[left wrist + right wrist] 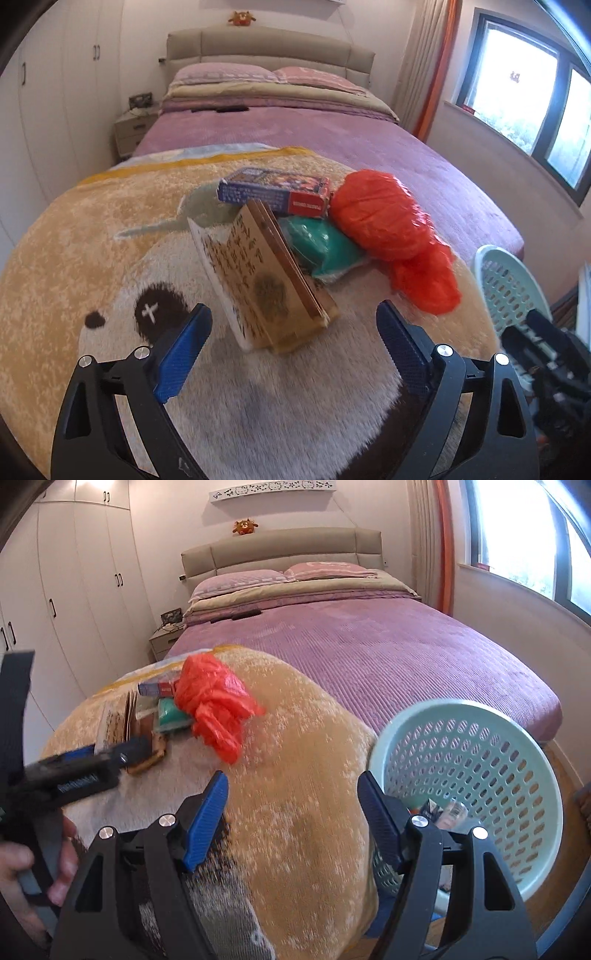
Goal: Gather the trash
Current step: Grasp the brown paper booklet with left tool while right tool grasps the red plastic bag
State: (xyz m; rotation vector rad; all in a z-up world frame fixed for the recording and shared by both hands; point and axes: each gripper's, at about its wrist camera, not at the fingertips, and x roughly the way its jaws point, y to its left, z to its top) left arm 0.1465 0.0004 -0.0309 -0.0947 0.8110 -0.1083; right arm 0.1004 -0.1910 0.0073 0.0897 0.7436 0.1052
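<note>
On the furry bear blanket [92, 229] lie a brown printed packet [266, 280], a blue-and-red box [275, 192], a teal packet [321, 245] and a crumpled red plastic bag [395, 229]. My left gripper [291, 336] is open, its jaws either side of the brown packet's near end, not touching it. My right gripper [291, 808] is open and empty above the blanket's right edge. The red bag [214, 701] lies ahead to its left. A pale green perforated basket [480, 775] stands to the right and holds some wrappers [447, 812].
The blanket covers the foot of a bed with a purple cover [369, 646] and pillows. White wardrobes [74, 590] line the left wall, a nightstand [135, 131] stands beside the bed, a window [524, 92] is at the right. The basket [513, 288] stands off the bed's right side.
</note>
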